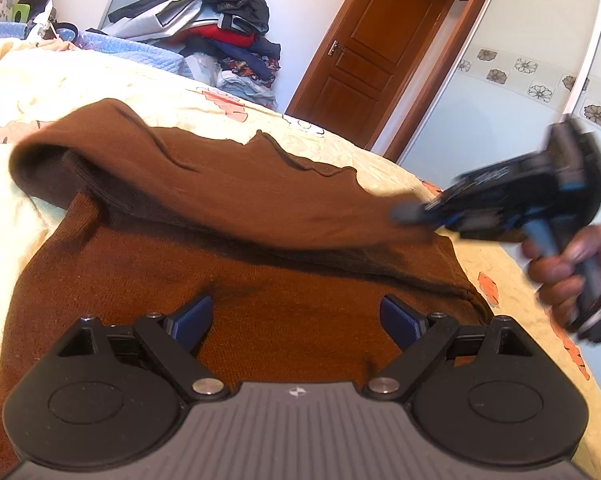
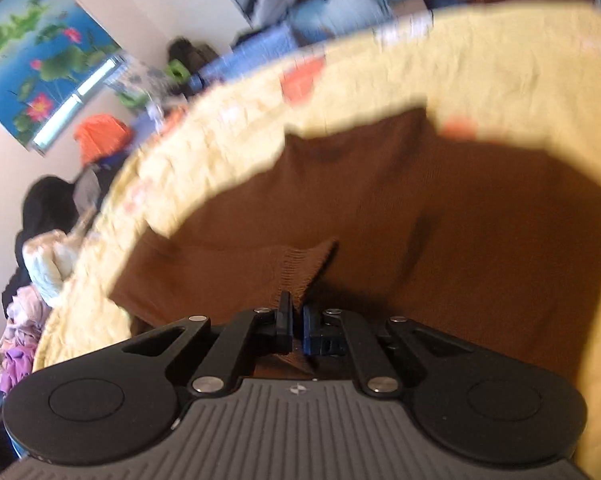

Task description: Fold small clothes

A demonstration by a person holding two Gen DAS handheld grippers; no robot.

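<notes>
A brown knit sweater point(image 1: 228, 264) lies spread on the yellow floral bedspread point(image 1: 60, 84). My left gripper point(image 1: 294, 316) is open and empty, low over the sweater's near part. My right gripper point(image 2: 297, 326) is shut on the ribbed cuff point(image 2: 304, 268) of the sweater's sleeve. In the left wrist view the right gripper point(image 1: 412, 214) holds that sleeve point(image 1: 260, 196) lifted across the sweater's body, at the right side. The sweater point(image 2: 440, 220) fills the middle of the blurred right wrist view.
A tall pile of clothes point(image 1: 220, 20) stands beyond the bed's far edge. A brown door point(image 1: 372, 48) is at the back right. The bed's right edge point(image 1: 540, 320) runs close to the hand holding the right gripper. More clothes point(image 2: 32, 280) lie left of the bed.
</notes>
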